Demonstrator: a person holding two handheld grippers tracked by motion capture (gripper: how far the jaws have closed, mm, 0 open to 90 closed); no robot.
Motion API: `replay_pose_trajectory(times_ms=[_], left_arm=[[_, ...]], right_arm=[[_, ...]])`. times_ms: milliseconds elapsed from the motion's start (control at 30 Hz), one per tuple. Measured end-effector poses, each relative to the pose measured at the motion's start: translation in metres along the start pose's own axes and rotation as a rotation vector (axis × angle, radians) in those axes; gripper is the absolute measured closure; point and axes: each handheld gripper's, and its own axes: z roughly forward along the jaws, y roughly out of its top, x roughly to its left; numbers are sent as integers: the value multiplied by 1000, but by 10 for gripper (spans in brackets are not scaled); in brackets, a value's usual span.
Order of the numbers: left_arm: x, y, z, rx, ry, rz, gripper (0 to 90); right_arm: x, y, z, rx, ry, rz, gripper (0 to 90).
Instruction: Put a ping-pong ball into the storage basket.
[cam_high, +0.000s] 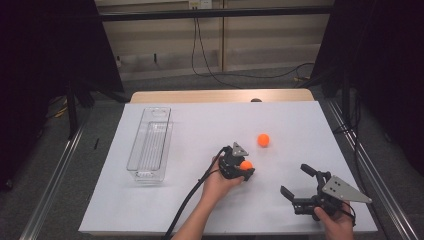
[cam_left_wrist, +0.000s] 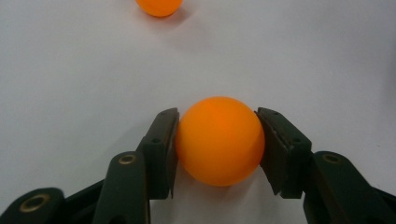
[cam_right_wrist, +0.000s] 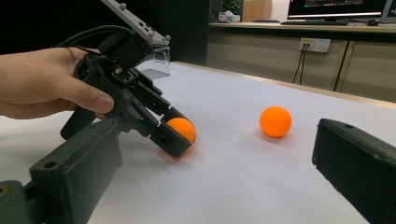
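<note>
Clamping an orange ball (cam_left_wrist: 219, 140) between its two black jaws, the left gripper (cam_high: 241, 169) sits low over the white table (cam_high: 200, 130), its pads pressed against the ball's two sides. In the left gripper view the ball rests on the table surface right between the jaw tips, with a faint shadow under it. The person's left hand (cam_right_wrist: 44, 84) wraps the gripper's body from behind, thumb along its side, and a black cable (cam_high: 187, 202) trails back from it toward the table's near edge.

A second orange ball (cam_high: 263, 140) lies free on the table ahead of the left gripper and slightly off to its right, clearly apart from the jaws.

Off to the right of the left gripper and nearer the person, the right gripper (cam_high: 296, 181) is held in the right hand (cam_high: 336, 220) with its jaws spread wide and nothing between them; its jaws point across toward the left gripper and the held ball.

A clear plastic bin (cam_high: 150, 145) stands well away to the left gripper's left, lengthwise on the table.
</note>
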Motion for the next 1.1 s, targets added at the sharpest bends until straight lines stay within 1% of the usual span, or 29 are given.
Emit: replay_pose_trajectory(times_ms=[233,467,600,800,1100], left_arm=[[1,1,-3,-6,-20,-21,507],[2,2,-7,-8,-30,-33,507],[3,2,-10,-6,-37,-28,507],[4,3,-14,-10,-48,-48,507],[6,4,-19,3,-55,-47,508]], right_arm=[[0,0,0,0,1,0,8],[0,0,0,-1,2,1,8],[0,0,0,-1,3,-1,8],[1,0,1,1,3,0,8],[0,0,2,2,3,1,8]])
